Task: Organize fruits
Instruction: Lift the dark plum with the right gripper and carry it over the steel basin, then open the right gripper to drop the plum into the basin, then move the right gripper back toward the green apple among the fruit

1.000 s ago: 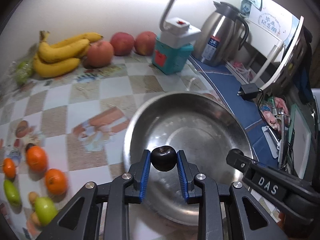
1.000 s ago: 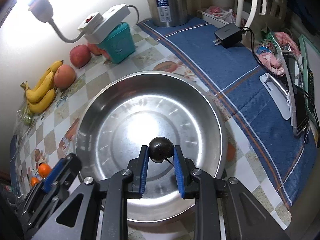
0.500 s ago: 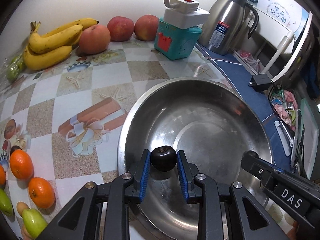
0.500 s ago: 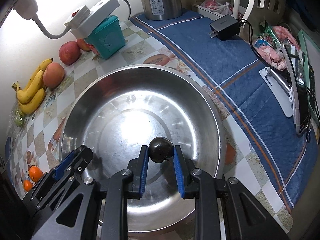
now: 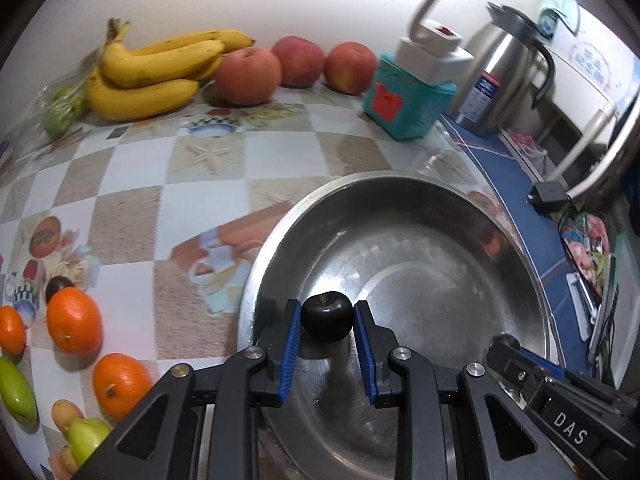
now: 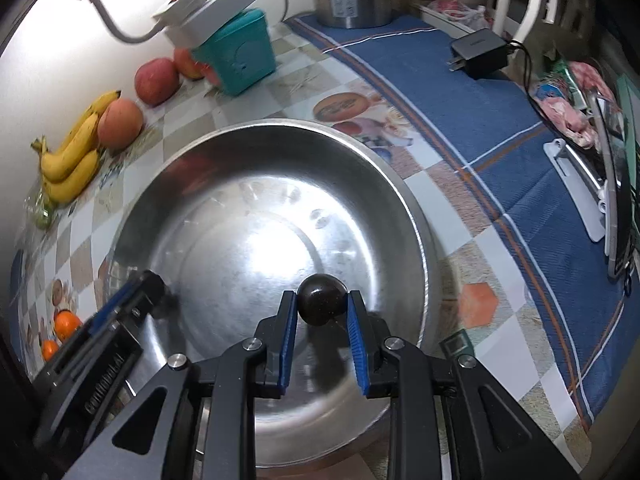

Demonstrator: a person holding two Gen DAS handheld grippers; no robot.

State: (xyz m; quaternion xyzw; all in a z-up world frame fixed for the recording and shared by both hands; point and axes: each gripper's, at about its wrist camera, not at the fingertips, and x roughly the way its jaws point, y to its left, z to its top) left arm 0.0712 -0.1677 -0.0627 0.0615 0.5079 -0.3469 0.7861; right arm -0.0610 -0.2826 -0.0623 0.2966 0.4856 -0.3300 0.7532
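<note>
Left claw (image 5: 327, 322): blue-padded fingers closed to the width of a small dark round plum (image 5: 327, 317), which sits pinched between the pads in the lower centre of the left wrist view, over the near-left inner wall of the large round stainless-steel basin (image 5: 472, 216); whether the fruit touches the metal cannot be told.

Right claw (image 6: 322, 310): likewise narrowed onto a second small dark round fruit (image 6: 322, 299), gripped at both sides, lower centre of the right wrist view, above the basin's (image 6: 280, 128) near floor; contact with the floor is hidden by the fingers.

Each claw shows in the other's view only in part: the right one as a black body cut off at the lower right corner of the left view, the left one as a blurred black body at the lower left of the right view.

On the checked worktop (image 5: 132, 216): yellow bananas (image 5: 160, 68) and three reddish apples (image 5: 298, 62) along the upper edge against the wall; a bag of green fruit (image 5: 60, 108) at the upper left, blurred; oranges (image 5: 74, 320) and green fruits (image 5: 16, 388) at the lower left, partly cropped by the lens rim; a teal box (image 5: 408, 108) and a steel thermos jug (image 5: 508, 76) at the upper right, its label unreadable.
</note>
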